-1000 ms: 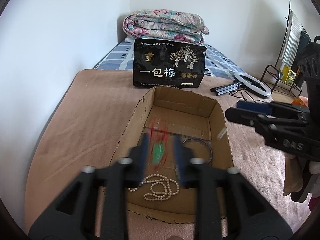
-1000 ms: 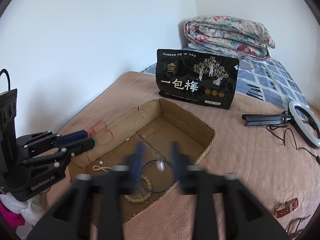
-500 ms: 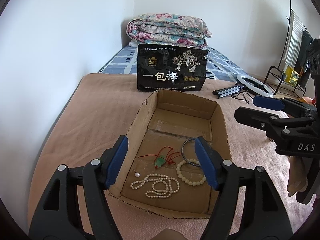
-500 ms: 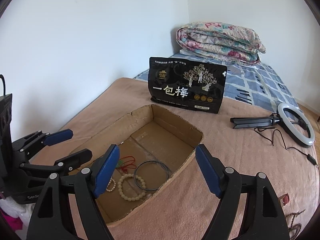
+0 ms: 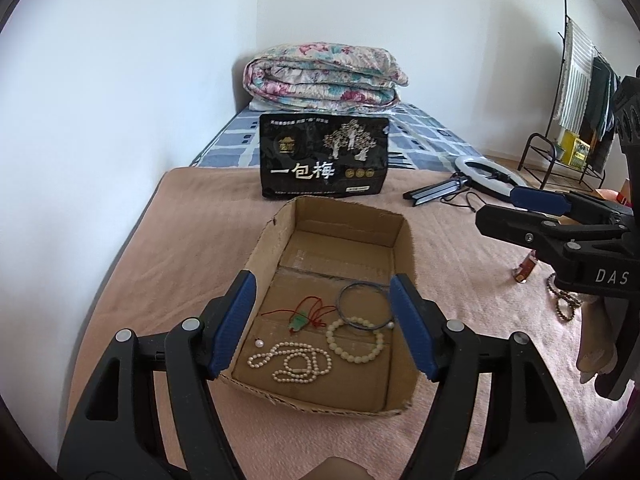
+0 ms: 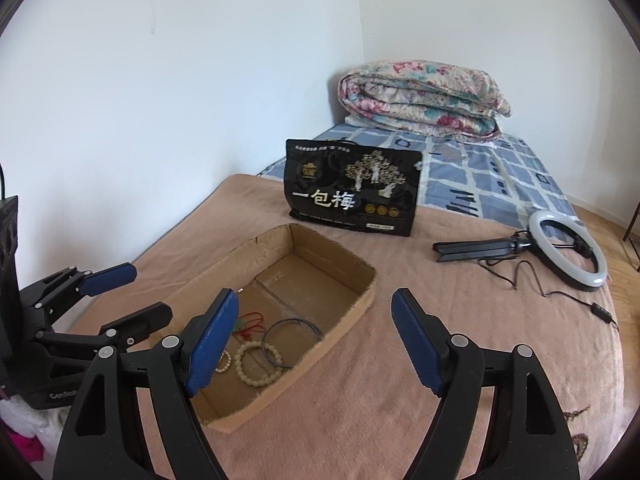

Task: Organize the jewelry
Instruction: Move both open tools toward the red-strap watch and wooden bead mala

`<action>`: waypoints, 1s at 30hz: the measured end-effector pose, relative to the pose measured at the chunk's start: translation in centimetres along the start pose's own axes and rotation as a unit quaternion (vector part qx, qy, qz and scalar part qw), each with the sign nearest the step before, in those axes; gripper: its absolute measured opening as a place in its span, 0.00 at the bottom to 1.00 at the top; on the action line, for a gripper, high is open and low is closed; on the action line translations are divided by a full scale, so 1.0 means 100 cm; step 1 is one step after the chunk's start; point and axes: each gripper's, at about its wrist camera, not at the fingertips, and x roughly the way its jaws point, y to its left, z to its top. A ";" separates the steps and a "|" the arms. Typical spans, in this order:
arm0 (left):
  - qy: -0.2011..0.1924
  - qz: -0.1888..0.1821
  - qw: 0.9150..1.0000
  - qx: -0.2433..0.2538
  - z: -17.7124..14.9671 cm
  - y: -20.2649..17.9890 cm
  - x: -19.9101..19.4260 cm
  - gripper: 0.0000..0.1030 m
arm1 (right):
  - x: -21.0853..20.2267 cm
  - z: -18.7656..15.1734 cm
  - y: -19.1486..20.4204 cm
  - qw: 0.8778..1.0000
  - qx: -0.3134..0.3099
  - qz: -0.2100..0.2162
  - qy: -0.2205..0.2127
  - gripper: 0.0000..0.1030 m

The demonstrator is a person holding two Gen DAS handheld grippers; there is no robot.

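Note:
A shallow cardboard box [image 5: 404, 240] sits on a tan blanket, also in the right wrist view [image 6: 360, 304]. Inside lie a pearl necklace [image 5: 292, 364], a cream bead bracelet [image 5: 358, 346], a thin dark bangle [image 5: 364, 300] and a green pendant on red cord [image 5: 300, 318]. My left gripper [image 5: 324, 320] is open and empty above the box's near end. My right gripper [image 6: 316, 336] is open and empty over the box's right wall. A brown watch strap [image 5: 524, 268] and a dark beaded chain [image 5: 564, 300] lie on the blanket to the right.
A black snack bag [image 5: 324, 158] stands behind the box. A folded floral quilt [image 5: 324, 78] lies at the back. A ring light with tripod [image 6: 564, 246] and cable lies at the right. The white wall runs along the left. A clothes rack [image 5: 580, 96] stands far right.
Both grippers went from nearly shut to wide open and pulled back and up from the box. The red-cord pendant now lies in the box.

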 end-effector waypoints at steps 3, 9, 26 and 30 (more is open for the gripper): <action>-0.001 -0.007 1.000 0.004 0.000 -0.008 -0.007 0.69 | -0.015 -0.006 -0.008 1.000 0.001 -0.010 -0.002 0.77; -0.004 -0.028 0.999 0.019 -0.001 -0.032 -0.015 0.69 | -0.042 -0.026 -0.031 0.999 -0.002 -0.040 0.000 0.77; 0.025 -0.104 0.993 0.057 -0.007 -0.127 0.006 0.69 | -0.108 -0.088 -0.164 0.988 0.076 -0.129 0.035 0.77; 0.034 -0.122 0.989 0.071 -0.009 -0.154 0.016 0.69 | -0.116 -0.104 -0.194 0.983 0.101 -0.145 0.049 0.77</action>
